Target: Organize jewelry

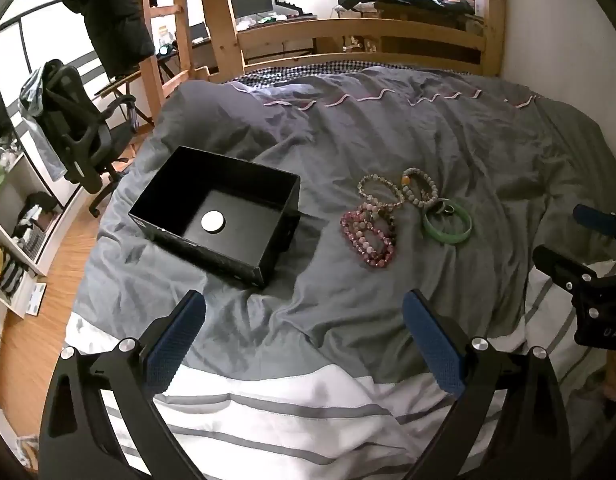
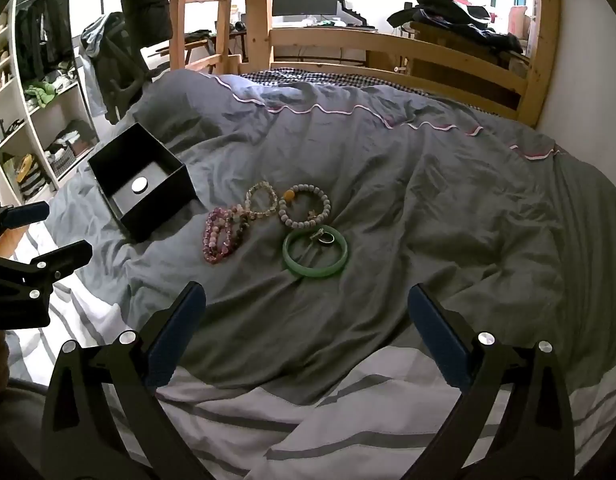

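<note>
Where rumpled, grey duvet (image 2: 407,208) beneath bracelets (image 2: 268,220)

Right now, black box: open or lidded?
Open. The black box has no lid; its floor shows, holding only a small white disc.

Small metal rings (image 2: 323,237) inside green jade-like bangle (image 2: 315,271): count unclear. Round white disc (image 1: 213,221) in black open box (image 1: 244,240): identity undeterminable.

My left wrist camera looked forward and down over the wrinkled grey duvet (image 1: 347,128) from near its foot, and my right wrist camera sat beside it facing the same way. Both shared the open black cardboard box (image 1: 244,240) (image 2: 164,216) and the wooden bed frame (image 1: 359,36) (image 2: 387,48) beyond.
</note>
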Demonstrator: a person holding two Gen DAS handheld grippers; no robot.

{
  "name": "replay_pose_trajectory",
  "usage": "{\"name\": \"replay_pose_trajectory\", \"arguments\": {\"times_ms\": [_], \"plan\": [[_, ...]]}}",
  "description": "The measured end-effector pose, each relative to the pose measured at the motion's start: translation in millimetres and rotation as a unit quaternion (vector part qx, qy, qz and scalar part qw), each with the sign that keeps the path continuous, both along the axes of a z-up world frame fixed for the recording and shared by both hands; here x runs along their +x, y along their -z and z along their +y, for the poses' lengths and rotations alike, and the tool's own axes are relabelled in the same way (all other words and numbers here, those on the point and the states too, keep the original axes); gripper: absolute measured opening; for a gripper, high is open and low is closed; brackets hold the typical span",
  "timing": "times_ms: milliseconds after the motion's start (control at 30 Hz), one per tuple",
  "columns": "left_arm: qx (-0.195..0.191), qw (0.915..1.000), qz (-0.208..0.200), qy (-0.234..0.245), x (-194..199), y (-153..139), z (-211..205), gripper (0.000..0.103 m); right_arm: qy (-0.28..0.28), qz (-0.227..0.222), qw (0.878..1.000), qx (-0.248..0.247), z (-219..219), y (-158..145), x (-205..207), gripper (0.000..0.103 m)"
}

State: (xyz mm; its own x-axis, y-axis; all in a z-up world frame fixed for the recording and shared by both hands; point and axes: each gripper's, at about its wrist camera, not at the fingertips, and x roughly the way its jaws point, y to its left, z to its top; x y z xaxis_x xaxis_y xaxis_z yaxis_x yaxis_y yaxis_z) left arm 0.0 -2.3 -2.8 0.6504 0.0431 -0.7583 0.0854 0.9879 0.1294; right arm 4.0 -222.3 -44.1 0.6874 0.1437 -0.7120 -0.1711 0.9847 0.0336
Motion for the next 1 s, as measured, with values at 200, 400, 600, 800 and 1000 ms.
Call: {"name": "replay_pose_trajectory", "arguments": {"times_ms": [200, 400, 600, 800, 1000], "plan": [[0.000, 1.0000, 0.001, 0.001, -0.1, 0.2, 0.6, 0.097, 0.000, 0.001, 1.000, 0.000, -3.5, -2.0, 2.3, 0.100], [0.000, 1.0000, 0.002, 0.001, -1.0, 0.9, -0.5, 0.097, 0.001, 0.001, 1.000, 0.000, 0.7, 2.1, -0.1, 0.100], [0.000, 1.0000, 0.003, 0.001, -0.5, 0.8, 0.2, 0.097, 0.000, 0.002, 1.000, -0.001, 0.1, 2.1, 0.4, 0.100], [0.000, 1.0000, 0.003, 0.001, -1.2, 0.9, 0.1, 0.097, 0.000, 0.002, 1.000, -0.001, 1.5, 3.4, -0.3, 0.100], [0.001, 1.0000, 0.003, -0.001, -0.7, 1.1, 0.0, 0.097, 0.000, 0.003, 1.000, -0.001, 1.4, 3.7, 0.2, 0.100]]}}
